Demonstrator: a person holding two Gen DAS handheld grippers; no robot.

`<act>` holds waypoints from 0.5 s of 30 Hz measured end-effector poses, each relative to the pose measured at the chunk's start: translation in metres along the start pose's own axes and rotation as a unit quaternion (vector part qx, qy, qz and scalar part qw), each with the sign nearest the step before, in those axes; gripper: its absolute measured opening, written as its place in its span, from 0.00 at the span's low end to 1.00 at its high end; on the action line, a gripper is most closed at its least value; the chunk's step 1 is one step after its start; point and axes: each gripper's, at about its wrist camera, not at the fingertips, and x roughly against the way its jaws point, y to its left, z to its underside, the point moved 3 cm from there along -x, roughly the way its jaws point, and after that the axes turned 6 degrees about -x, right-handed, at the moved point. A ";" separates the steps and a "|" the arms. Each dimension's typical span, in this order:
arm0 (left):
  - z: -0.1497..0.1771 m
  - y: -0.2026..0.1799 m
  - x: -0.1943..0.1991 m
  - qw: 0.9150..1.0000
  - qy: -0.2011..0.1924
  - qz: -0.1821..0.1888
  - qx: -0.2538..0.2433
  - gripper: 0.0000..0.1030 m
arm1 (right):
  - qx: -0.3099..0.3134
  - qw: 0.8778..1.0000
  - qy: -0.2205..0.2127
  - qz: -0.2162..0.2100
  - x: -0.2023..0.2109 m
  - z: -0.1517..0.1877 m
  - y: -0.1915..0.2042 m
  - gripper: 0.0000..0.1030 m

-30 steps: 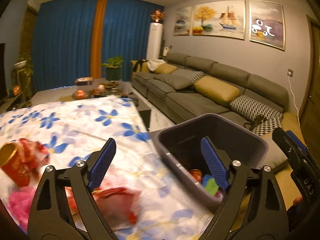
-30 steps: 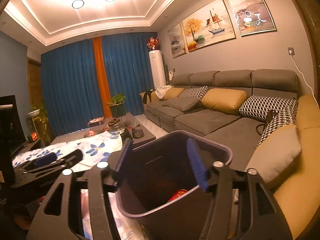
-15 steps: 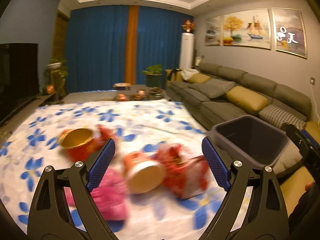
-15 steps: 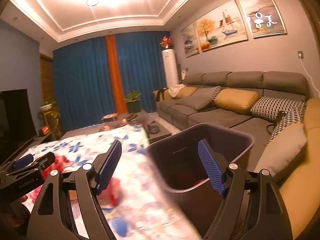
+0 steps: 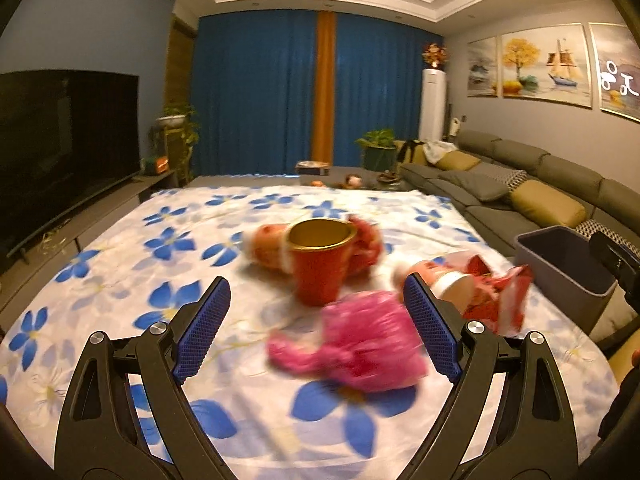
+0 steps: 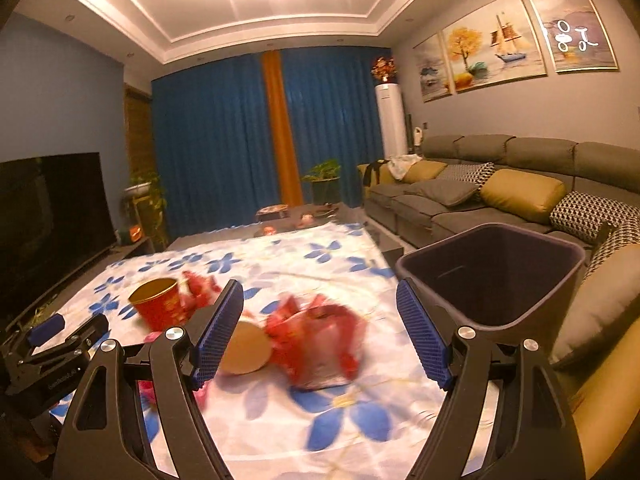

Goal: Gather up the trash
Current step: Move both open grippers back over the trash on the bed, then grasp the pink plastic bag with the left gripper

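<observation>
While both cameras look over the flowered cloth (image 5: 168,216), the left gripper (image 5: 316,328) stands wide and empty at the bottom of its frame. A red cup (image 5: 320,264) stands upright at centre, a pink wrapper (image 5: 352,344) below it, red wrappers (image 5: 492,292) to the right, and the grey bin (image 5: 560,260) at the right edge. The right gripper (image 6: 320,332) is spread wide, holding nothing, over a blurred red wrapper (image 6: 320,340).

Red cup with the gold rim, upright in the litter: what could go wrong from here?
1. The red cup stands upright amid wrappers; a sweeping grab at the pink wrapper could tip it.
2. The crumpled red wrapper touches a lying cup; the open right tongs may drag both.
3. The bin stands past the cloth's edge; a short drop would miss.
</observation>
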 end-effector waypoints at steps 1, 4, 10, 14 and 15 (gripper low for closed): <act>0.001 0.006 0.001 1.000 0.001 -0.003 0.003 0.84 | 0.001 1.000 0.002 -0.003 -0.001 0.002 0.004 0.75; 0.002 0.015 0.001 1.000 0.004 -0.006 0.007 0.84 | 0.004 1.000 0.009 -0.009 -0.003 0.005 0.013 0.75; 0.006 0.003 -0.012 0.999 0.023 0.037 0.000 0.84 | 0.010 1.000 0.017 -0.014 -0.010 0.010 0.024 0.75; 0.009 -0.011 -0.033 0.997 0.048 0.059 -0.010 0.84 | 0.011 1.000 0.023 -0.016 -0.012 0.013 0.027 0.75; 0.010 -0.014 -0.037 0.997 0.053 0.063 -0.011 0.84 | 0.012 0.999 0.024 -0.017 -0.013 0.014 0.027 0.75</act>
